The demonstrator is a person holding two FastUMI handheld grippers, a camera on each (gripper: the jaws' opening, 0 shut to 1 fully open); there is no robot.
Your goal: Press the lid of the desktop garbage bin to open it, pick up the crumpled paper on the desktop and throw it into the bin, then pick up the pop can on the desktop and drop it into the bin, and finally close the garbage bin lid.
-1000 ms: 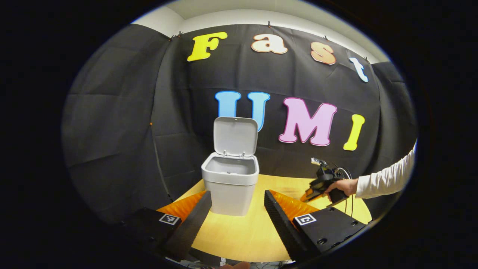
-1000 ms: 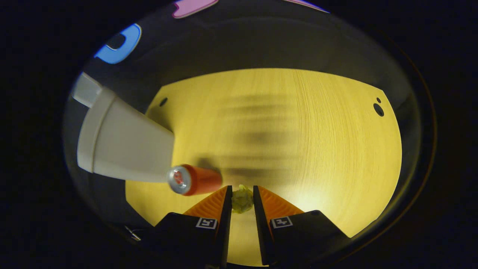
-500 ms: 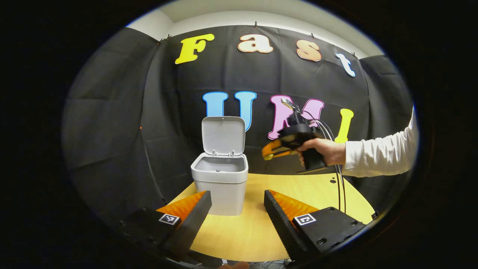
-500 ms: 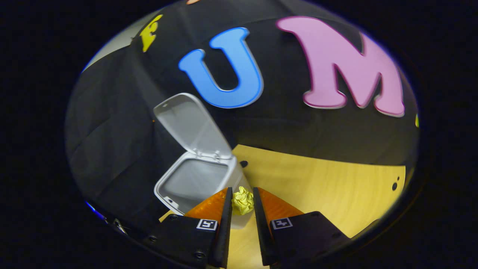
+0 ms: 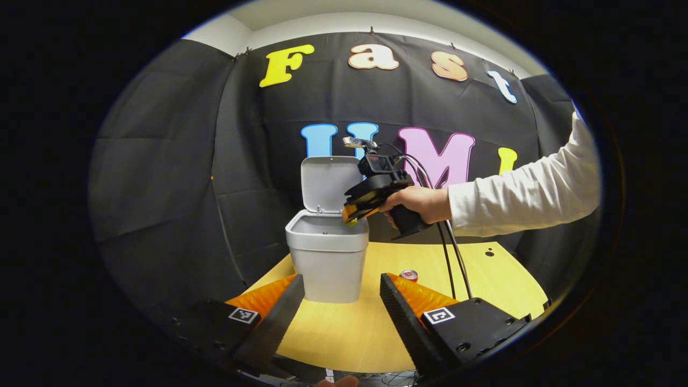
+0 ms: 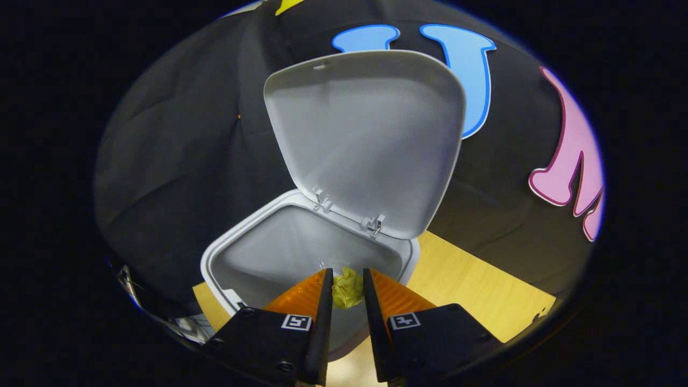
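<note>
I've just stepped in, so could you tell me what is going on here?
A person is clearing a wooden desktop with two handheld grippers. The right gripper is clamped on a crumpled yellow paper ball, held over the open grey garbage bin, whose lid stands up. The left gripper hangs open in front. The pop can waits on the desktop.

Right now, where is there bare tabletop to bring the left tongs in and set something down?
Bare tabletop runs in front of the bin, between the open left tongs. More lies bare right of the can, out to the table's far edge. Crowded: above the bin's mouth, where the right tongs hold the paper ball under the raised lid.
</note>
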